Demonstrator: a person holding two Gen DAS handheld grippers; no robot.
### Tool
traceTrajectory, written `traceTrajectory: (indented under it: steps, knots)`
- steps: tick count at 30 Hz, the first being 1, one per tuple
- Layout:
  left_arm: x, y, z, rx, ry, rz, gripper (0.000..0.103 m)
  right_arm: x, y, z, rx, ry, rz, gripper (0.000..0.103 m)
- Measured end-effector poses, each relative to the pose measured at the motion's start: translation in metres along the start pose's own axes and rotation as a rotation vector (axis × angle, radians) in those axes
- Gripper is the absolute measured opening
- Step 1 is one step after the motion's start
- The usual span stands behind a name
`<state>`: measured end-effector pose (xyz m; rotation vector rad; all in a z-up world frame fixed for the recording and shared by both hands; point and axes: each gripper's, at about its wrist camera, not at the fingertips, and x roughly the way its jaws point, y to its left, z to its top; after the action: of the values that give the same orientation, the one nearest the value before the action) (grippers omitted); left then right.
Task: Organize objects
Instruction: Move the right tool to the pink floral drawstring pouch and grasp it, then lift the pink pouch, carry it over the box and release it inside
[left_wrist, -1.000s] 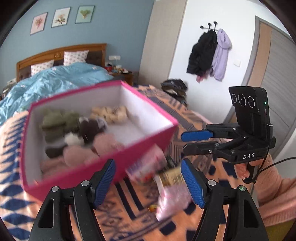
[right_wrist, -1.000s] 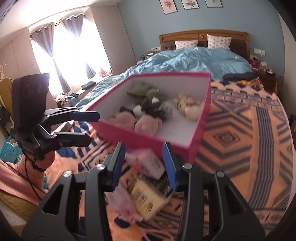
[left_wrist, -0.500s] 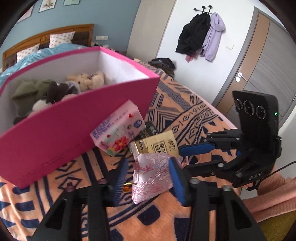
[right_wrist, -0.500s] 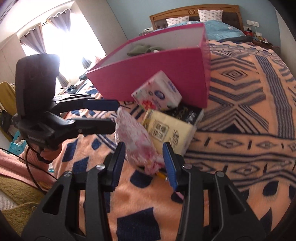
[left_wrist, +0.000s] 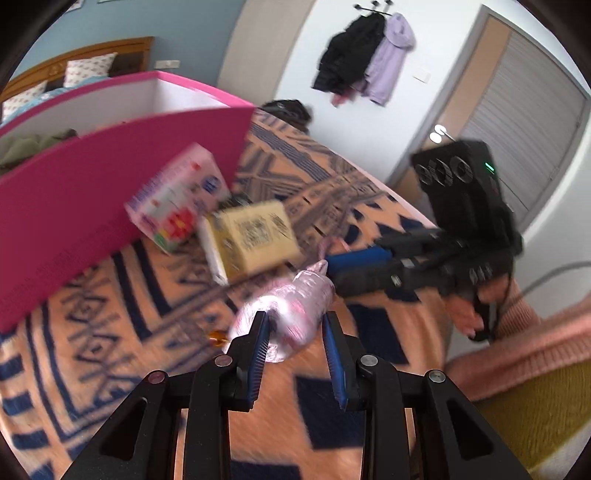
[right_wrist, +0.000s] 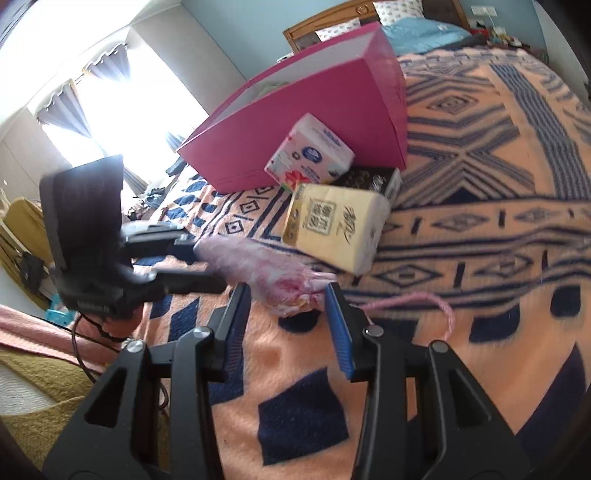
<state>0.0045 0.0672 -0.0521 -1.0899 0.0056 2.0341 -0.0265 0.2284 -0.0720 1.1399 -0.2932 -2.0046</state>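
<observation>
A pink patterned pouch (left_wrist: 291, 314) (right_wrist: 258, 266) lies on the orange-and-blue blanket (left_wrist: 110, 332). My left gripper (left_wrist: 294, 317) (right_wrist: 207, 267) is closing tight on its middle, and both blue pads press its sides. My right gripper (right_wrist: 288, 291) (left_wrist: 332, 273) stands part open with the pouch's gathered end between its fingertips; whether they touch it I cannot tell. Behind the pouch a yellow tissue pack (left_wrist: 255, 236) (right_wrist: 332, 225) and a pink-and-white tissue pack (left_wrist: 177, 199) (right_wrist: 310, 155) lean by the magenta box (left_wrist: 92, 192) (right_wrist: 314, 110).
A black box (right_wrist: 369, 179) lies under the tissue packs. A pink cord (right_wrist: 424, 299) trails right from the pouch. Soft toys (left_wrist: 33, 146) show inside the magenta box. Coats (left_wrist: 362, 62) hang on the far wall beside a door (left_wrist: 517, 129). A person's pink sleeve (left_wrist: 517, 339) is at the right.
Both grippers dropped from above the magenta box down to the blanket in front of it. The left gripper's wide jaws closed onto the pink pouch; the right gripper's gap stayed the same.
</observation>
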Motion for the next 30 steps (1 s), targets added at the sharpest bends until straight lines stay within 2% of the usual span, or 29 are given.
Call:
traceTrajectory:
  steps: [1, 4, 9, 11, 13, 17, 20, 24, 26, 30]
  knots:
    - [0.002, -0.005, -0.005, 0.015, 0.014, -0.018, 0.030, -0.002, -0.002, -0.002, 0.017, 0.002, 0.007, 0.044]
    - [0.008, -0.015, -0.010, 0.054, 0.044, -0.013, 0.030, -0.008, -0.011, -0.008, 0.079, 0.005, 0.033, 0.044]
    - [-0.002, -0.013, -0.011, 0.050, 0.018, -0.017, 0.035, -0.009, -0.019, -0.017, 0.168, 0.023, 0.048, 0.044]
    - [-0.013, -0.009, -0.009, 0.044, -0.015, -0.022, 0.049, -0.008, -0.017, -0.018, 0.188, 0.026, 0.075, 0.044]
    - [-0.021, -0.007, -0.008, 0.046, -0.043, -0.001, 0.056, -0.005, -0.014, -0.020, 0.205, 0.032, 0.099, 0.044]
    - [-0.011, -0.004, -0.005, 0.043, -0.013, 0.028, 0.056, 0.006, -0.016, -0.021, 0.244, 0.060, 0.111, 0.047]
    - [0.006, 0.000, -0.005, 0.028, 0.028, 0.022, 0.056, 0.009, -0.018, -0.018, 0.287, 0.039, 0.122, 0.048]
    - [0.017, 0.001, -0.005, 0.014, 0.048, 0.003, 0.056, 0.014, -0.011, -0.014, 0.252, 0.021, 0.078, 0.048]
    - [0.017, 0.000, -0.005, 0.011, 0.045, -0.001, 0.056, 0.014, -0.008, -0.013, 0.218, 0.016, 0.038, 0.033]
    - [0.009, 0.000, -0.002, -0.008, 0.022, -0.018, 0.056, 0.003, 0.008, -0.009, 0.107, -0.007, 0.016, 0.029]
